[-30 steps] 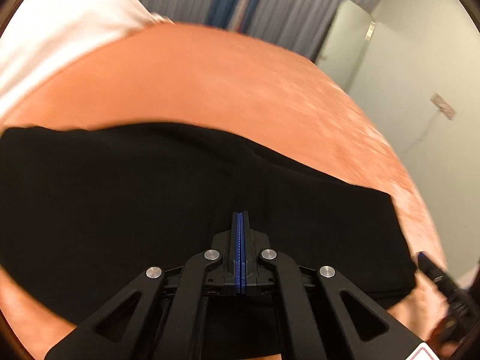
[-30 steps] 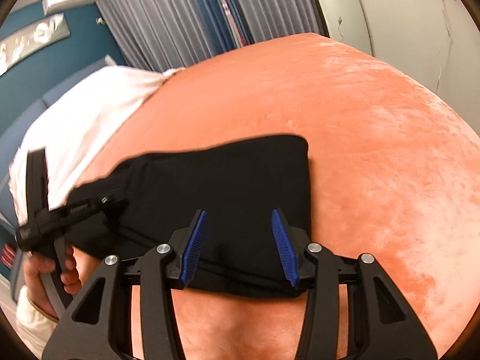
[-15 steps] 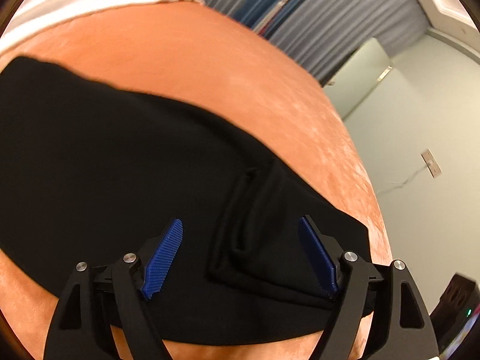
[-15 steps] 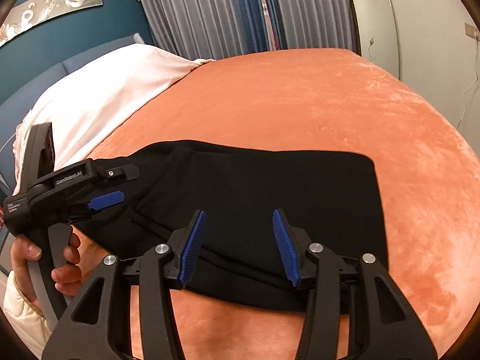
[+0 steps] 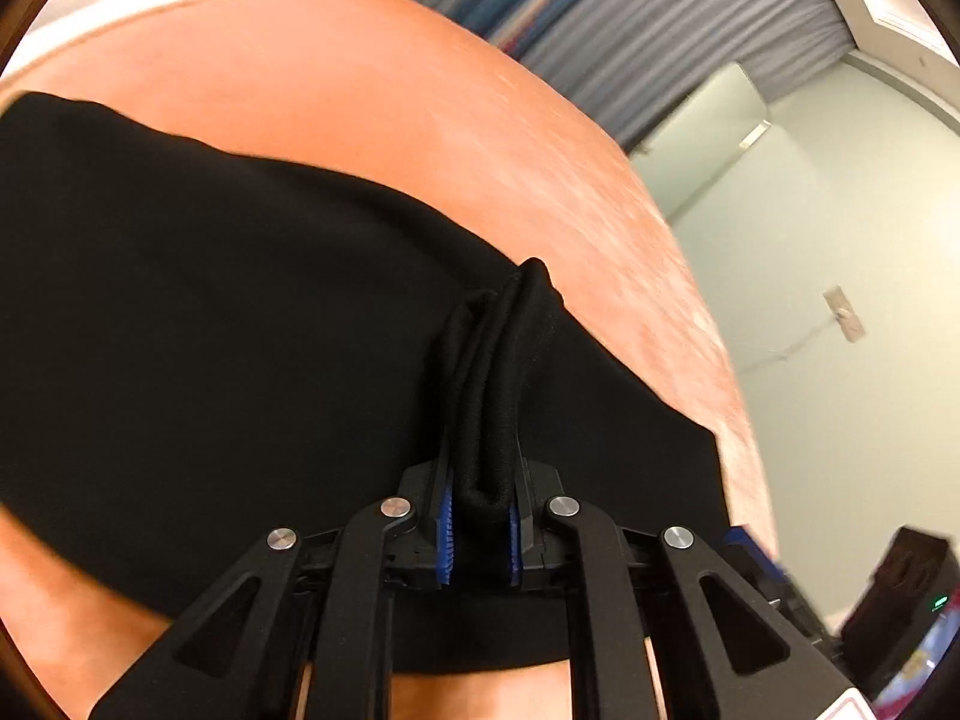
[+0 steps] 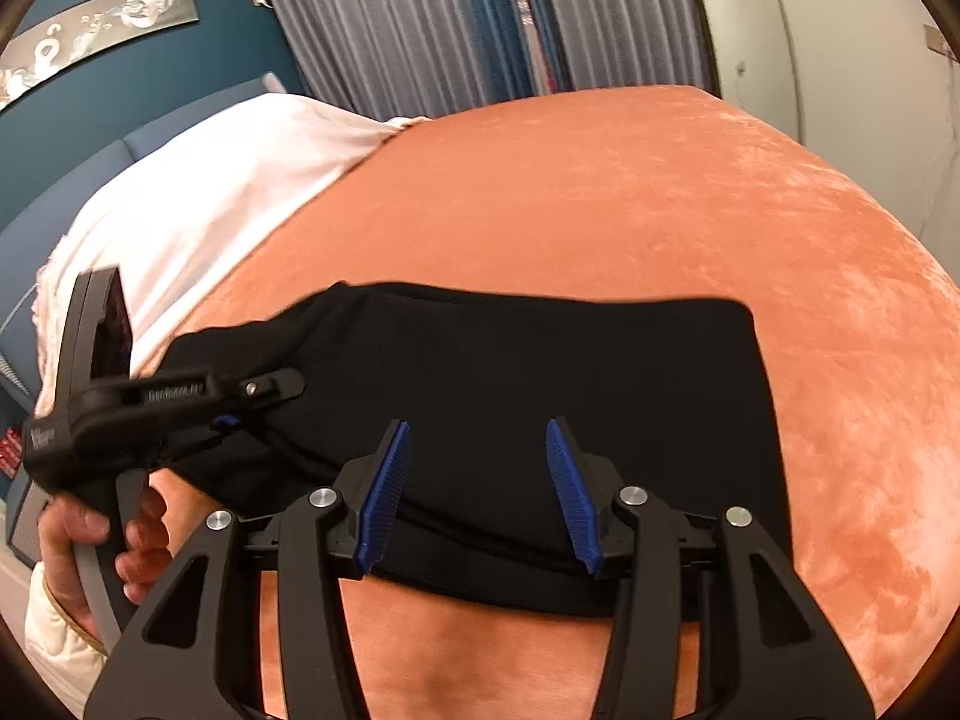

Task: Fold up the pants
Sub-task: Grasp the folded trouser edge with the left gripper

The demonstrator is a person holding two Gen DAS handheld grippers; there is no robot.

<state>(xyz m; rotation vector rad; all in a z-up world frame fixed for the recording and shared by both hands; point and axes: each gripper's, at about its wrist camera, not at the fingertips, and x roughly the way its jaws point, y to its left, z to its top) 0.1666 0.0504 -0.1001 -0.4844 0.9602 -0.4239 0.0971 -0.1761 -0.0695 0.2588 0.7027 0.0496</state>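
Black pants lie folded into a broad rectangle on the orange bedspread. My left gripper is shut on a bunched ridge of the pants' near edge, which stands up between the blue pads. In the right wrist view the pants lie flat, and my right gripper is open and empty just above their near edge. The left gripper shows there too, held by a hand at the pants' left end.
A white sheet and pillow area lies at the bed's left. Grey and blue curtains hang behind the bed. A pale wall with an outlet stands to the right. Dark equipment sits beyond the bed's right edge.
My left gripper opened over the pants' edge, then shut on a pinched fold of fabric. My right gripper stayed open and drew back and up slightly.
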